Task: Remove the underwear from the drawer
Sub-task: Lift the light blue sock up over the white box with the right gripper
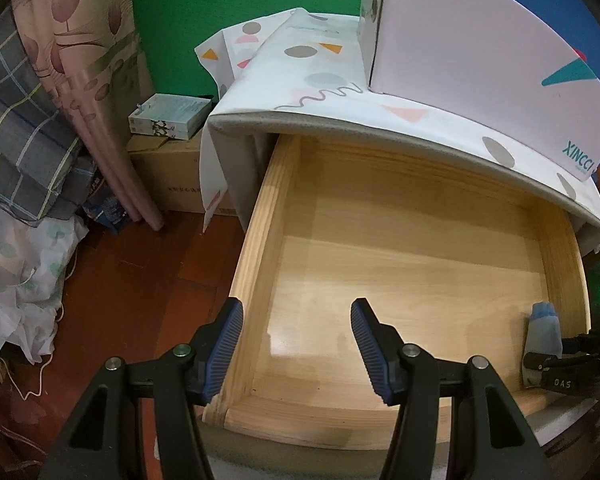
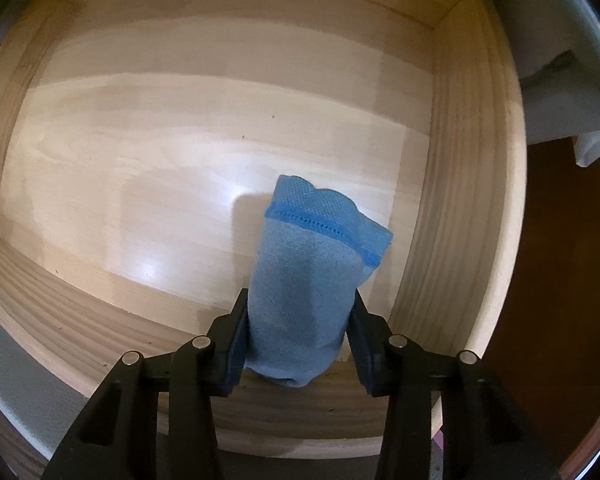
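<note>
The right gripper is clamped on the rolled blue underwear, seemingly just lifted inside the drawer's near right corner; next, raise it clear over the rim; the left gripper hovers agape

Open wooden drawer; underwear inside.

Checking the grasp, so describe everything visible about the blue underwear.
The blue underwear is a rolled bundle of soft knit, pale blue with a brighter stitched band near its far end. It stands roughly upright, pinched at its lower half by the right hand-held gripper, over the wooden drawer near its front right corner.
</note>
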{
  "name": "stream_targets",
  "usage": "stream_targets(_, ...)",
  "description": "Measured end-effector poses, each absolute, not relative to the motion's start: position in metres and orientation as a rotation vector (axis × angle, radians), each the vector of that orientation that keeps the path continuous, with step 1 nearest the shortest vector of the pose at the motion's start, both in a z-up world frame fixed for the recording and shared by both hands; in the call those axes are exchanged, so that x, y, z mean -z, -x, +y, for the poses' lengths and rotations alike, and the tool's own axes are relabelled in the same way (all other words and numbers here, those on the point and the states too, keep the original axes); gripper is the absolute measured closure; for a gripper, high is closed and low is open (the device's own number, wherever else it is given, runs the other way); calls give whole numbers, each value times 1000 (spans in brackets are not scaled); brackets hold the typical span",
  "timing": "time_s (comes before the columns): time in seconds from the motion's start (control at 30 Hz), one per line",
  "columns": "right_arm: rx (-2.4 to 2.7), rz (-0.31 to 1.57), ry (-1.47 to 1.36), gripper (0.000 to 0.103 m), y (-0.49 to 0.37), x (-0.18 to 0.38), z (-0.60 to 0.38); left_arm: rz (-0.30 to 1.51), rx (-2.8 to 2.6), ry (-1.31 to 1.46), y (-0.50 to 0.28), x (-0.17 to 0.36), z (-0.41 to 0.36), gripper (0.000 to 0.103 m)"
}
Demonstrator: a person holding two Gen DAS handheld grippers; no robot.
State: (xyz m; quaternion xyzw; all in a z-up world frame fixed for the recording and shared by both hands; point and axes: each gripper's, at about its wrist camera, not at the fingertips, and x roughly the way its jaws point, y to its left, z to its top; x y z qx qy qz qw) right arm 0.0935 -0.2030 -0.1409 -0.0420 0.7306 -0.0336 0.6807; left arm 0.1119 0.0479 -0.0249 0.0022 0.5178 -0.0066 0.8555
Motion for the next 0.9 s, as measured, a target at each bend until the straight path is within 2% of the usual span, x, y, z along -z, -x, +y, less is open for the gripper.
stream_targets(0.37,118,1436,66,63,-76,102,-204,1092,1,4,-111,26,49,45)
stream_targets(0.9,83,1278,42,63,-56,30,-205,1075,-37,-3,-109,24,53,45)
